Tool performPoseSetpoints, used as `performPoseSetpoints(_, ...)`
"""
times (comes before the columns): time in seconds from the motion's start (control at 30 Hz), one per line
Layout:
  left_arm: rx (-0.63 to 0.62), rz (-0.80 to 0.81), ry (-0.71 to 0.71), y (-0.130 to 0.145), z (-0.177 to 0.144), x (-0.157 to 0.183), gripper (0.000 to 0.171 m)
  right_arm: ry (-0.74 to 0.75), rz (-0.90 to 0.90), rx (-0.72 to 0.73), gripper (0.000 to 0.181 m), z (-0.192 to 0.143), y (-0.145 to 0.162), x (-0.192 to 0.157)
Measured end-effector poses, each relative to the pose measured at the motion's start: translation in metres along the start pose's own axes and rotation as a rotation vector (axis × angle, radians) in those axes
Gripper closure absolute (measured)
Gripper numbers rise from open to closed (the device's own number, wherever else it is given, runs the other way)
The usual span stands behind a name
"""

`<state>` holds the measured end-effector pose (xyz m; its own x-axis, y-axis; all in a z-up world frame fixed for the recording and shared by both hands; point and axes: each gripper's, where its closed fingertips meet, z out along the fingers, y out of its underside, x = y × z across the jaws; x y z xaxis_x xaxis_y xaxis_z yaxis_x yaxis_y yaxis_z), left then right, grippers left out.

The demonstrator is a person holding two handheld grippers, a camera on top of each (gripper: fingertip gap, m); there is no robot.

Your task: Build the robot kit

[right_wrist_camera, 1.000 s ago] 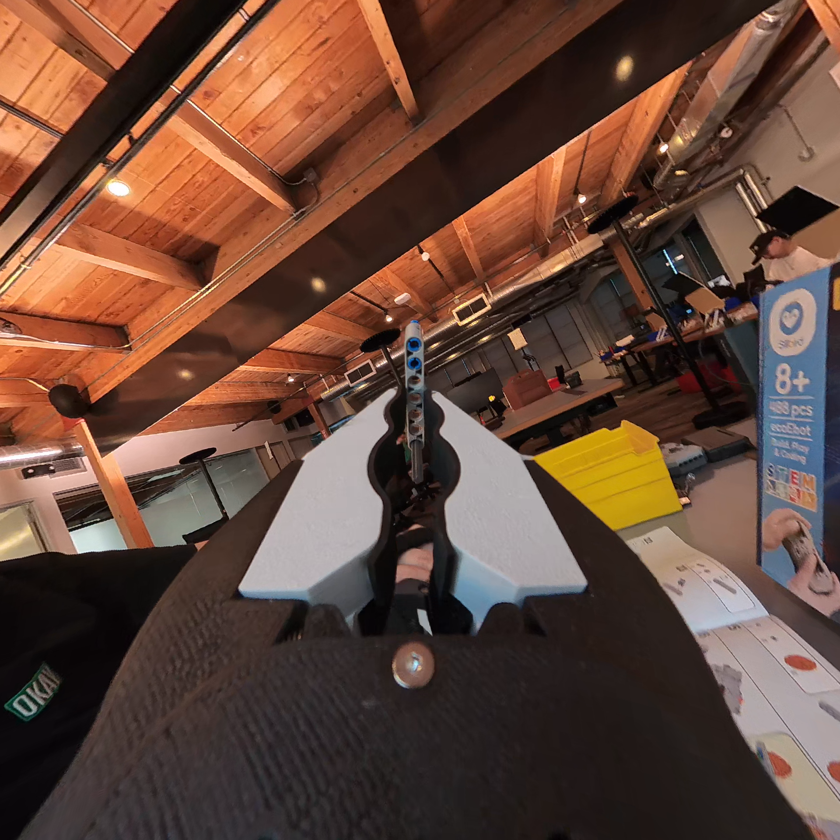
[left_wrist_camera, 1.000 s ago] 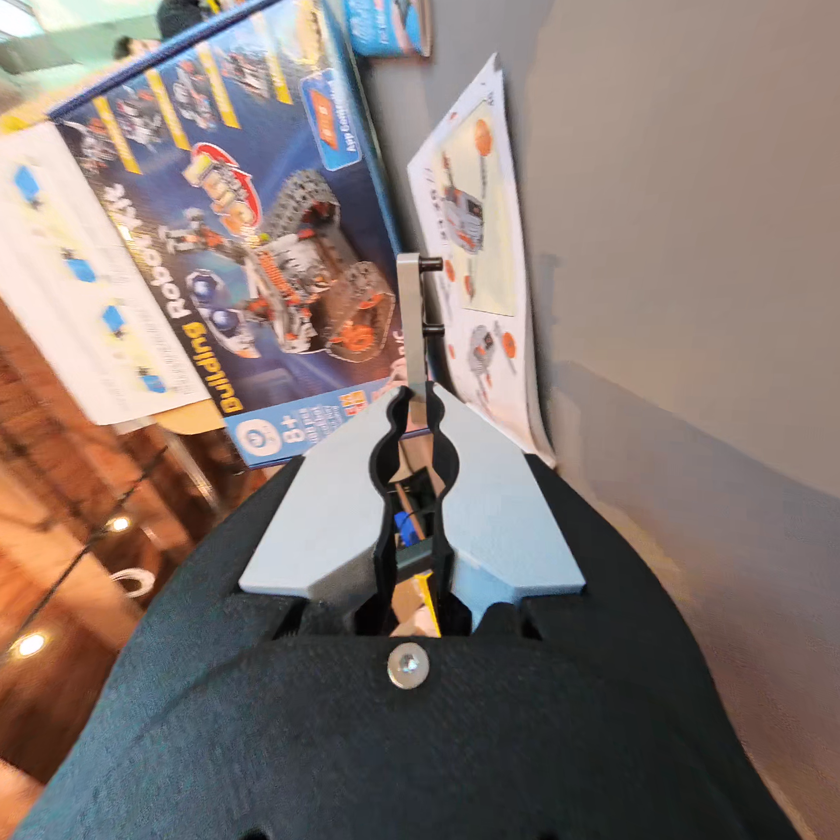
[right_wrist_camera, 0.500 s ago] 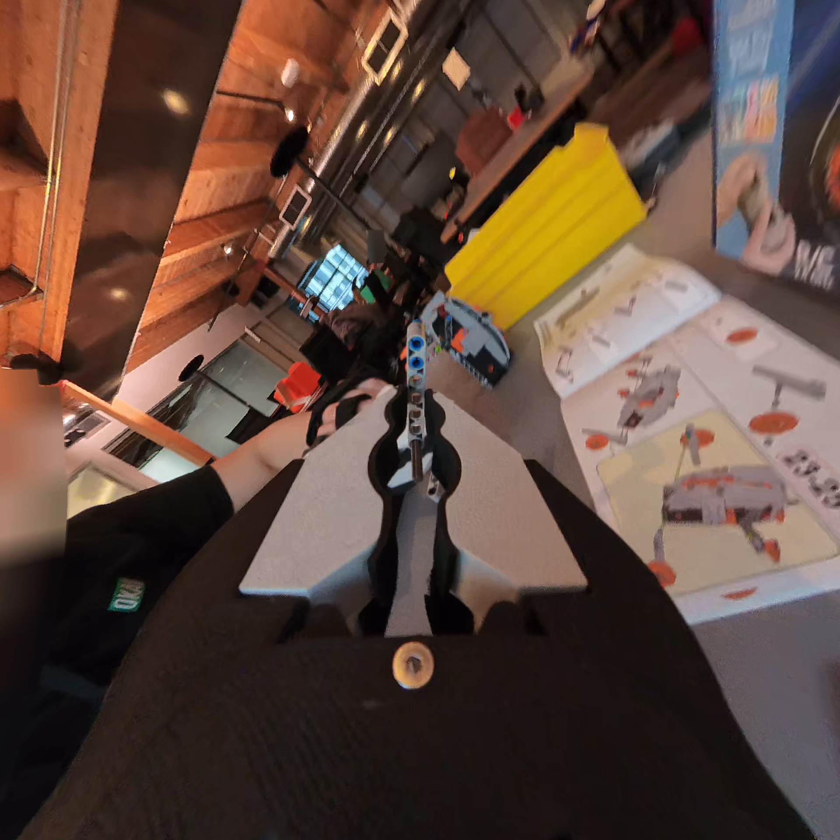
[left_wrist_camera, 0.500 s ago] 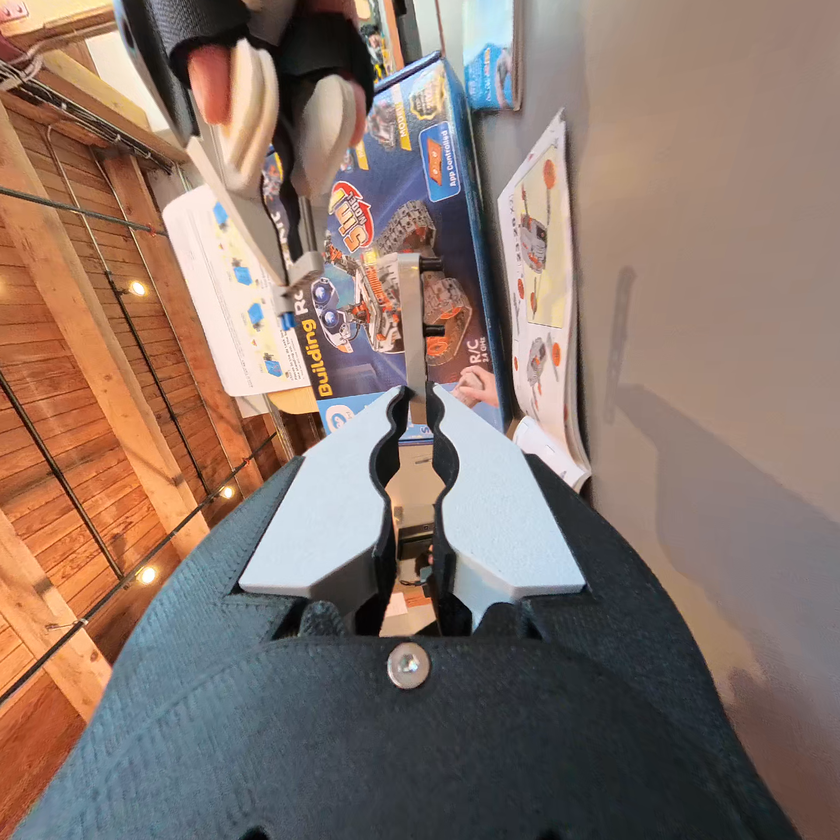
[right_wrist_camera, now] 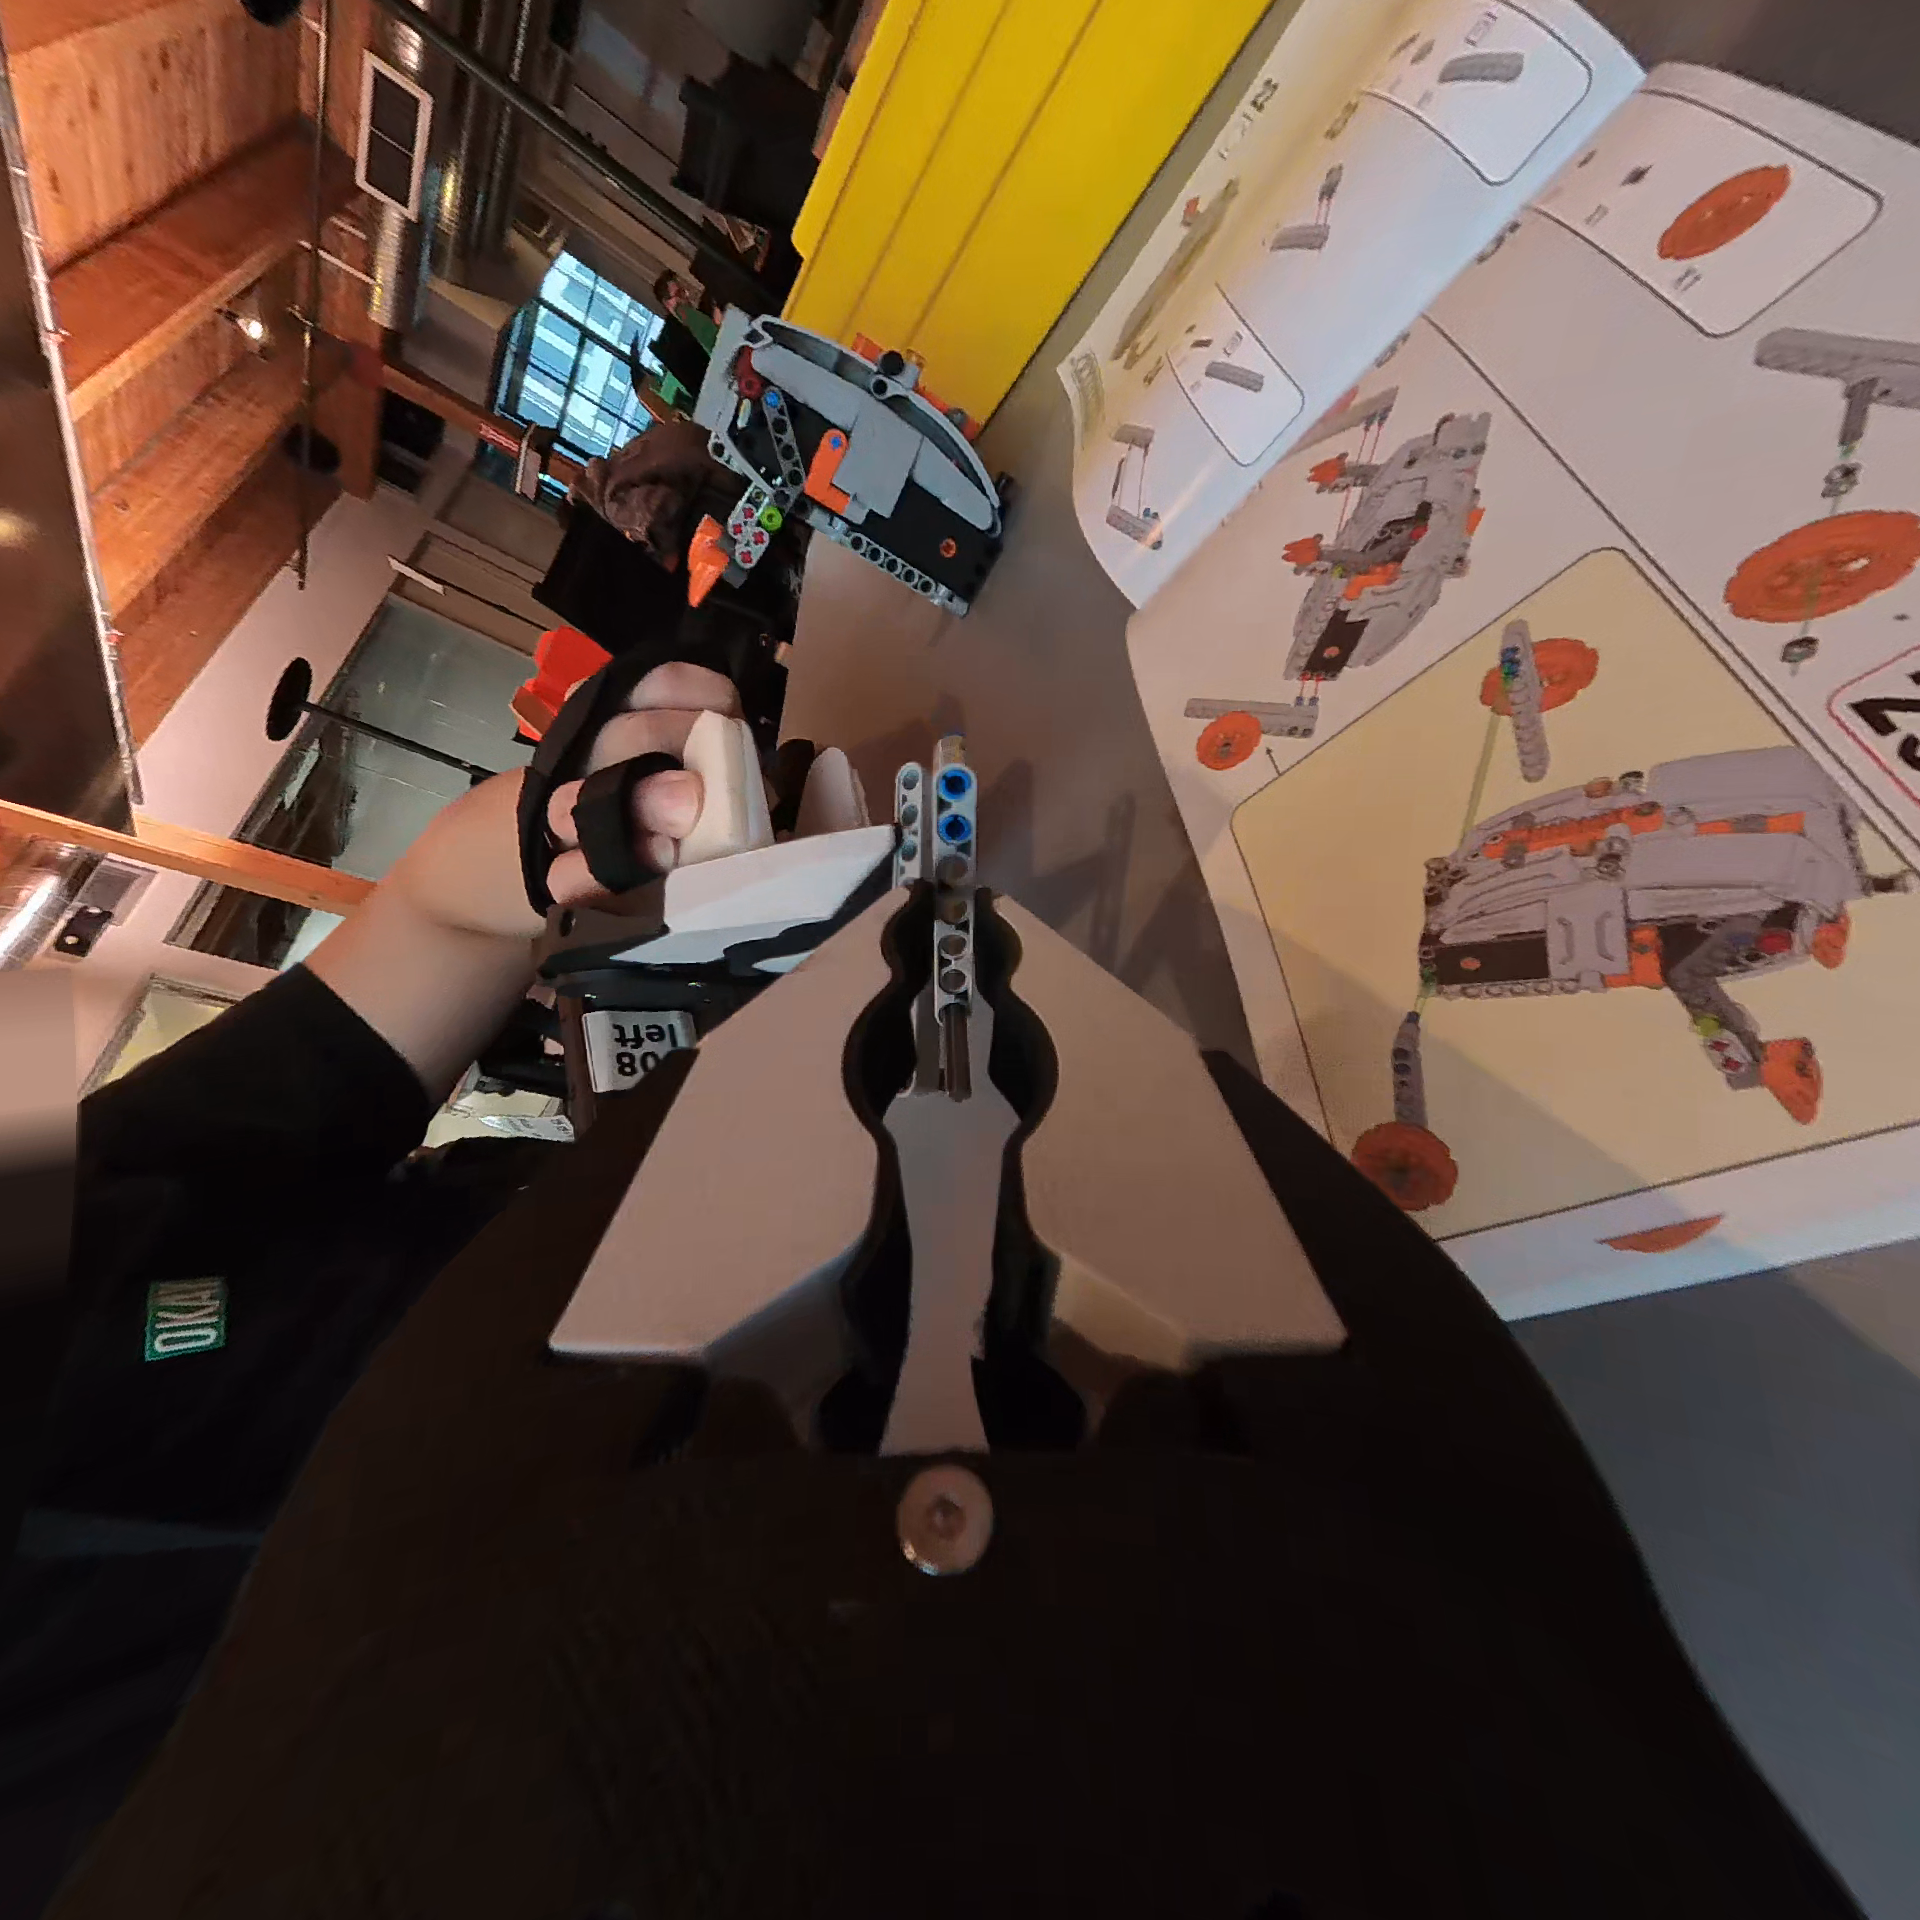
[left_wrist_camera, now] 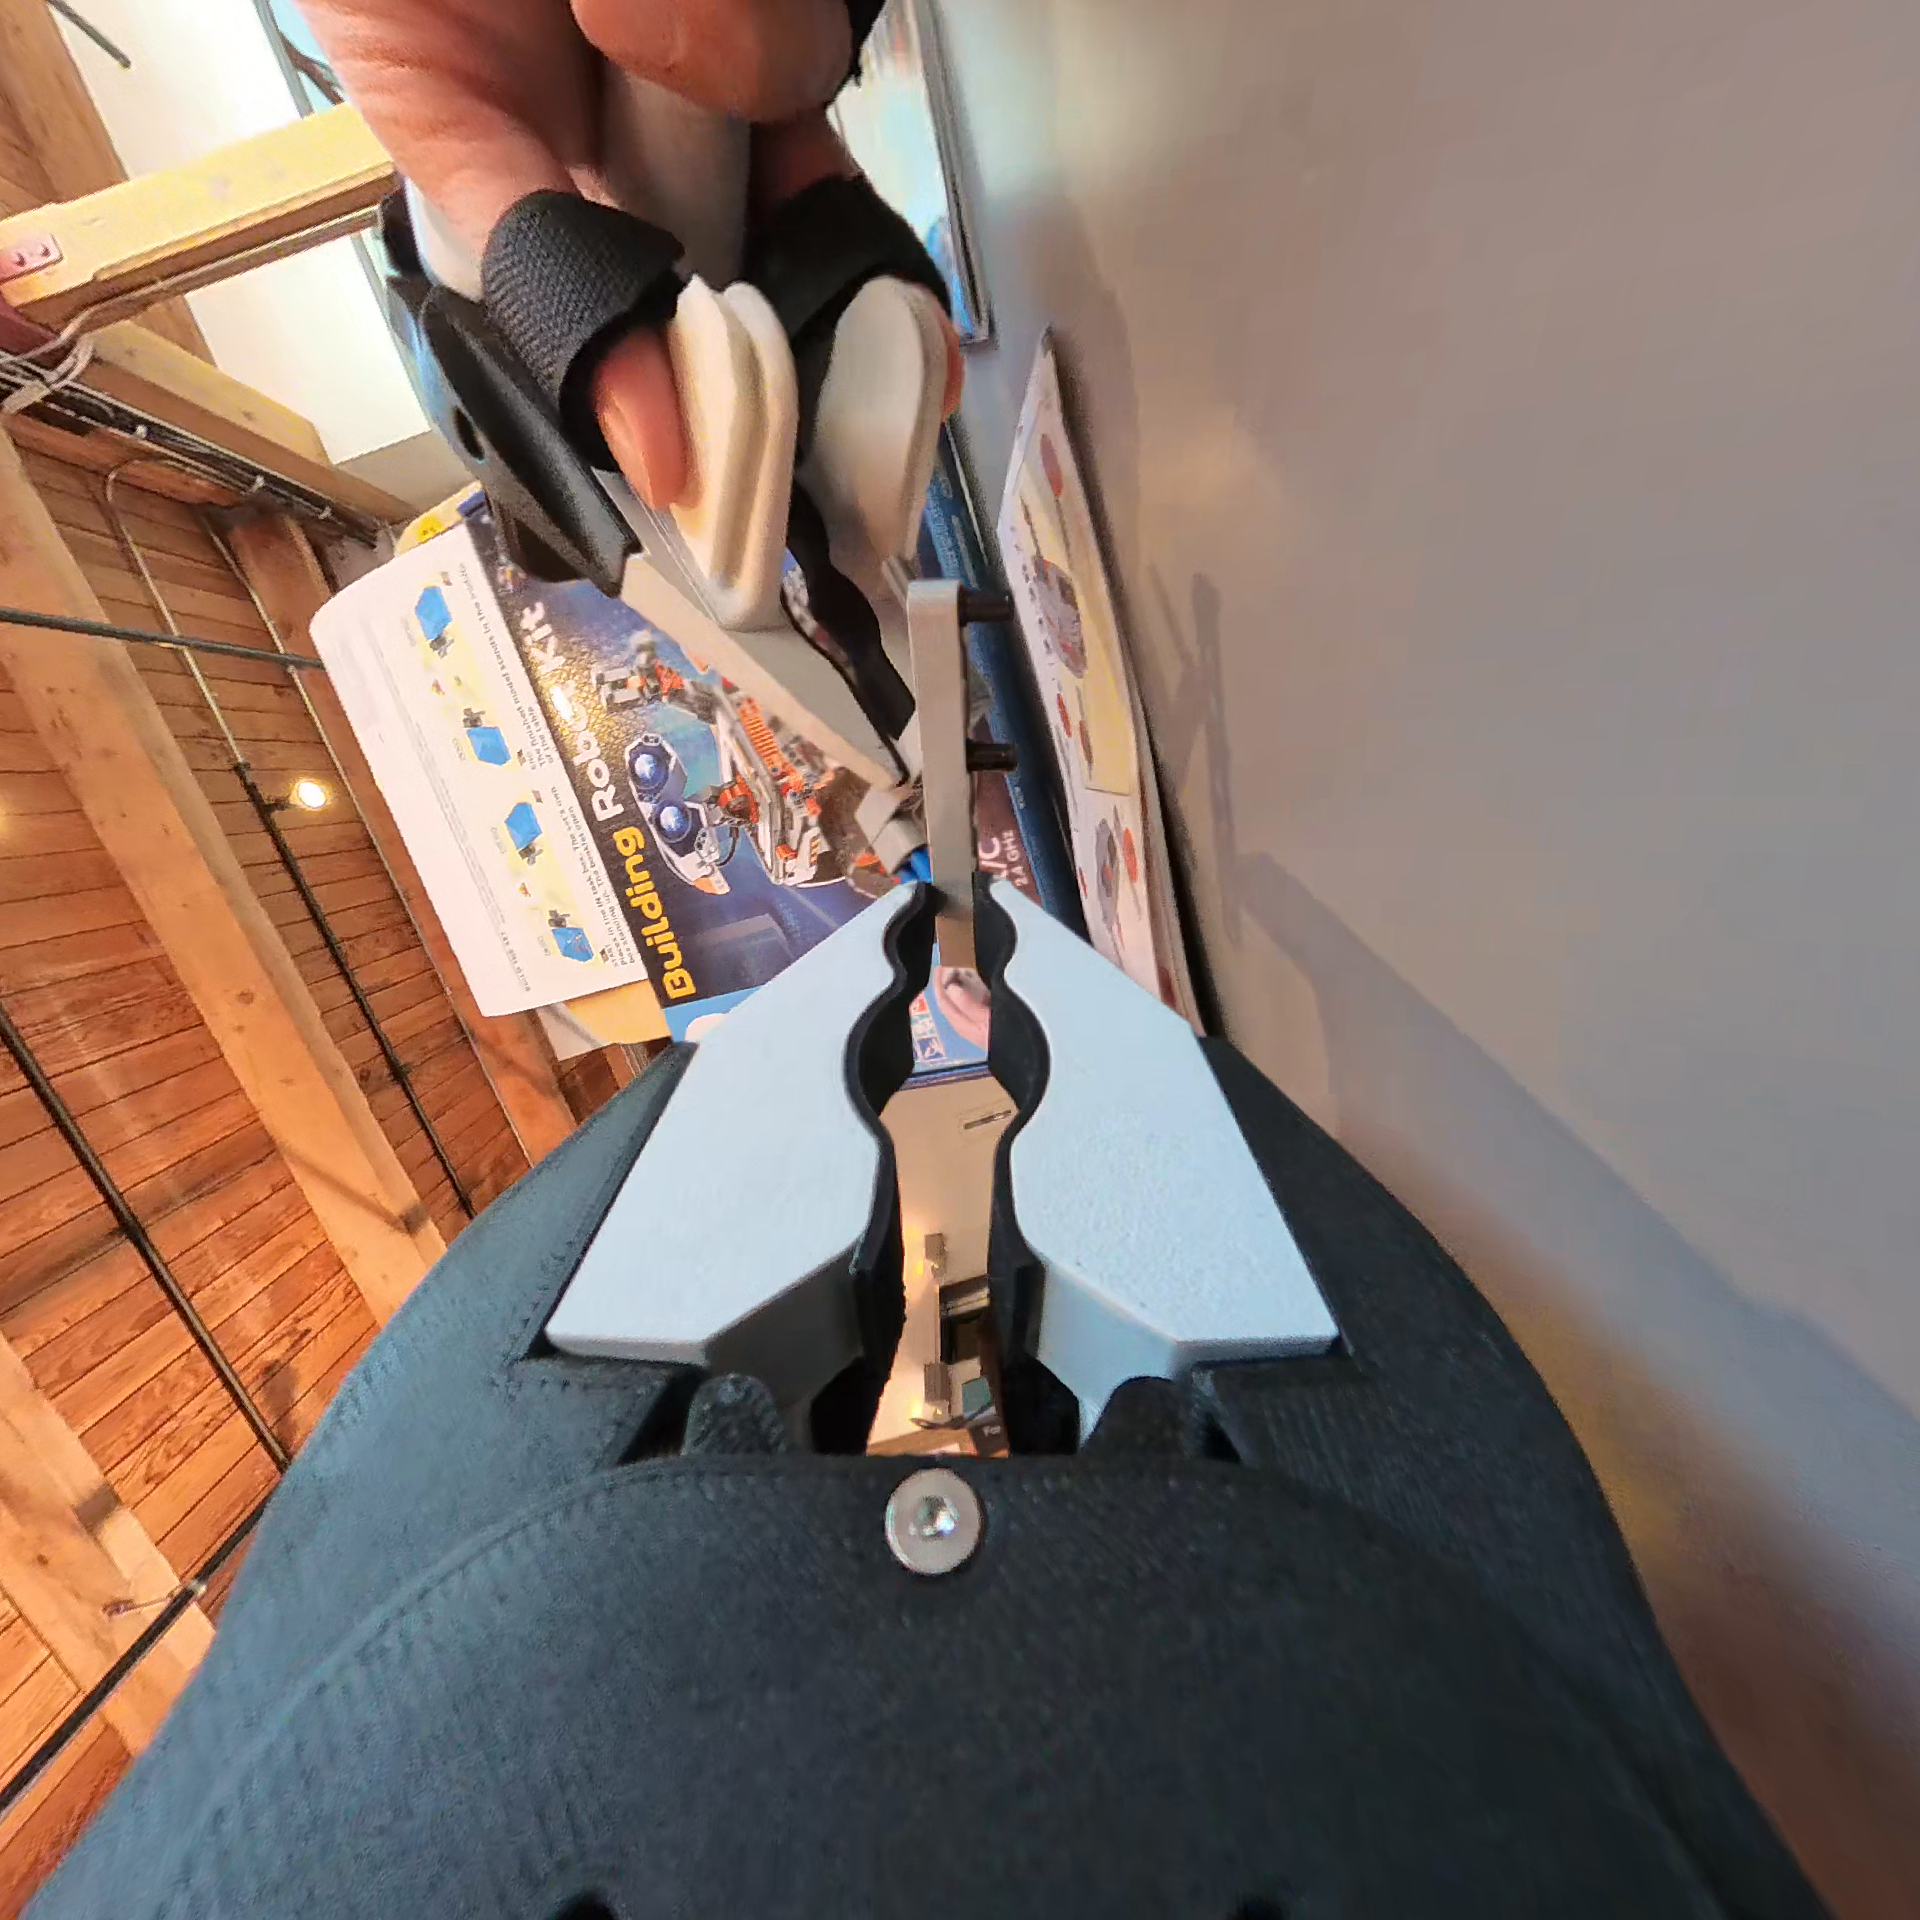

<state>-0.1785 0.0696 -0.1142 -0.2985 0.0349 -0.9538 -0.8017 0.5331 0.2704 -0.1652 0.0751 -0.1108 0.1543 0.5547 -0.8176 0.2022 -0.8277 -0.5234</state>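
Observation:
My left gripper (left_wrist_camera: 954, 896) is shut on a grey beam (left_wrist_camera: 940, 727) with two black pins on its right side; it stands up from the fingertips. My right gripper (right_wrist_camera: 948, 896) is shut on a grey holed beam (right_wrist_camera: 951, 842) with two blue pins near its top. In the right wrist view the left gripper (right_wrist_camera: 902, 844) comes in from the left and its beam (right_wrist_camera: 910, 821) stands against my blue-pinned beam. In the left wrist view the right gripper (left_wrist_camera: 902, 805), held by a gloved hand (left_wrist_camera: 582, 260), meets the grey beam from the left.
An open instruction booklet (right_wrist_camera: 1558, 727) lies on the grey table (right_wrist_camera: 1714, 1455). A partly built grey, black and orange model (right_wrist_camera: 862, 468) sits by a yellow bin (right_wrist_camera: 987, 156). A blue kit box (left_wrist_camera: 727, 748) and a white sheet (left_wrist_camera: 447, 748) stand behind. Left and right tips are no more than a few centimetres apart.
Both grippers swung down over the table and came together. The two beams, apart a second ago, now stand side by side and touch. Both grips are unchanged.

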Motion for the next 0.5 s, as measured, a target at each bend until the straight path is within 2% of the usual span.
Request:
performPoseSetpoints(0.23, 0.023, 0.05, 0.04, -0.003, 0.005, 0.015, 0.166, 0.021, 0.036, -0.017, 0.176, 0.001, 0.005, 0.01)
performPoseSetpoints(0.5, 0.03, 0.047, 0.042, -0.007, 0.008, 0.017, 0.166, 0.094, 0.035, -0.071, 0.176, 0.008, 0.014, 0.023)
